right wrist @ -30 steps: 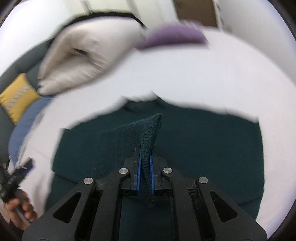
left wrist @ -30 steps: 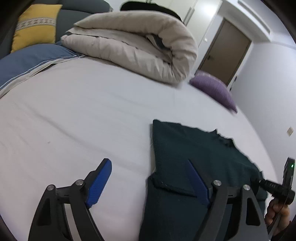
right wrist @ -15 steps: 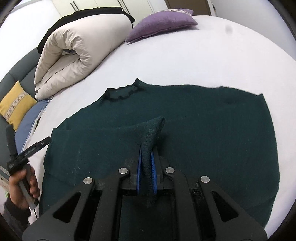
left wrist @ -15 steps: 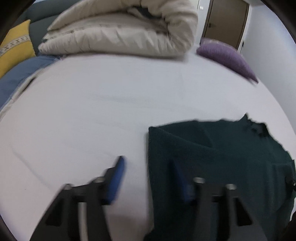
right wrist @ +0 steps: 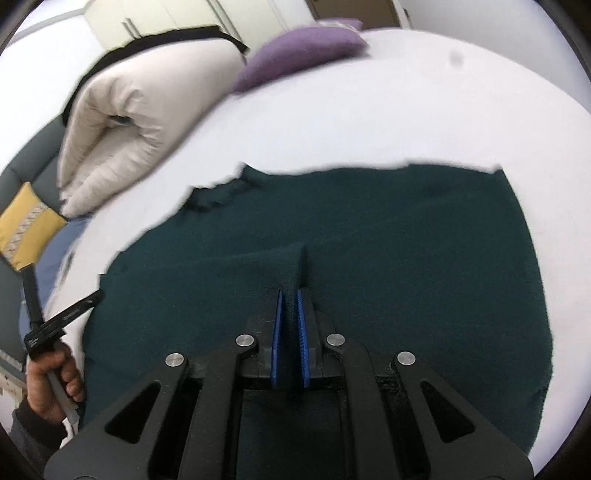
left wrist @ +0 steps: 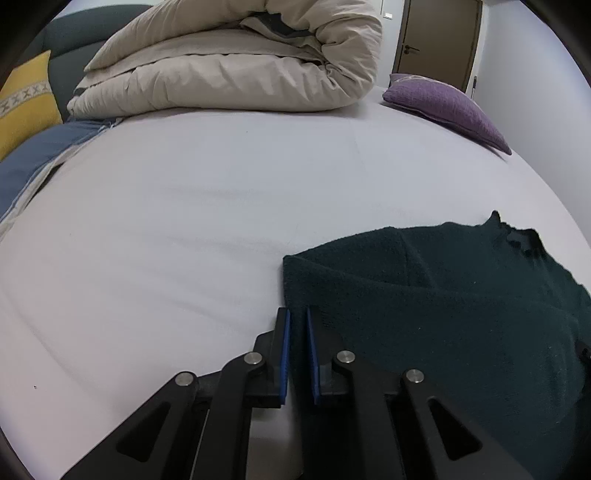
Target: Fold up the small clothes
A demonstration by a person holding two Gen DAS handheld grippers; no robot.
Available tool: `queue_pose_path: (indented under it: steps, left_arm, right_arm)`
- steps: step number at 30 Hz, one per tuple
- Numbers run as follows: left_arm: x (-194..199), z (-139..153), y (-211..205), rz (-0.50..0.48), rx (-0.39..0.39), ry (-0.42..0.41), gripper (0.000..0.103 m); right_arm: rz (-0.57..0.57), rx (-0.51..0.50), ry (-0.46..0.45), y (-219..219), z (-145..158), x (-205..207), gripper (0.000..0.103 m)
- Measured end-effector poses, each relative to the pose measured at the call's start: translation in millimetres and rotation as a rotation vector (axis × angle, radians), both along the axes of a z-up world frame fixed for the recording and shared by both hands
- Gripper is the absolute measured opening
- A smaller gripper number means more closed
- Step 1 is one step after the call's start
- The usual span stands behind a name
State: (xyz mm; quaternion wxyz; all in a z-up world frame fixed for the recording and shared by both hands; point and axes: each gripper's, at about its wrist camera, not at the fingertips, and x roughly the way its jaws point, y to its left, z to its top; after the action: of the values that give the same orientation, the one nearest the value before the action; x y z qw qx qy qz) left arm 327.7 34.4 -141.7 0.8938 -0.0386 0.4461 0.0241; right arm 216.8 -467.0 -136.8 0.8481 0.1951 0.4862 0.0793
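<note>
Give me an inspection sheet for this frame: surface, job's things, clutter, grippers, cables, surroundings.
Surface: white bed sheet, smooth, lightly creased.
Job's things: one dark green sweater lying mostly flat, collar toward the duvet.
Clutter: rolled beige duvet, purple cushion, yellow cushion, blue bedding at the bed's edge.
Grippers: left gripper nearly shut at the sweater's edge; whether fabric is pinched cannot be told. Right gripper shut on a raised fold of the sweater.
Cables: nothing seen.
Surroundings: brown door, wardrobe doors, grey headboard.
</note>
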Motion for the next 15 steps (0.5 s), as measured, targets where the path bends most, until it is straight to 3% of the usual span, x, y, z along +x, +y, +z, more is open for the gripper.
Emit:
queue_pose_path:
  steps: [3,7,9,12,13,14,15]
  left_arm:
    - [1.7,2.6,1.4,0.0,-0.002,0.001,0.013]
    - [-13.6,21.5,13.4,0.054,-0.029,-0.028,0.046]
    - [-33.2,35.2,18.9,0.067,-0.032,-0.068,0.048]
    - [-66.4,44.7,28.3,0.055,-0.069,-0.049,0.048]
    - [-85.2,47.2,31.6,0.031,-0.083,-0.037,0.048]
    - [-97.0,48.6,33.2,0.015,-0.086,-0.035,0.05]
    - [-112.1,50.5,35.1,0.009,-0.082,-0.036,0.053]
  right_arm:
    - [-0.023,0.086,-0.001,-13.4,-11.5,-0.1,0.003]
    - [-0.019,0.044,0.001,-8.6,-0.1,-6.5,0.008]
    - [-0.041,0.039,0.004,-10.8,10.4,-14.4,0.01]
    - [-0.07,0.031,-0.027,-18.2,32.8,-35.5,0.021]
    - [-0.069,0.048,-0.046,-20.8,42.2,-48.5,0.034]
    - [-0.064,0.06,-0.058,-24.0,50.1,-60.6,0.057]
    - [-0.065,0.069,-0.073,-25.8,57.7,-74.9,0.069]
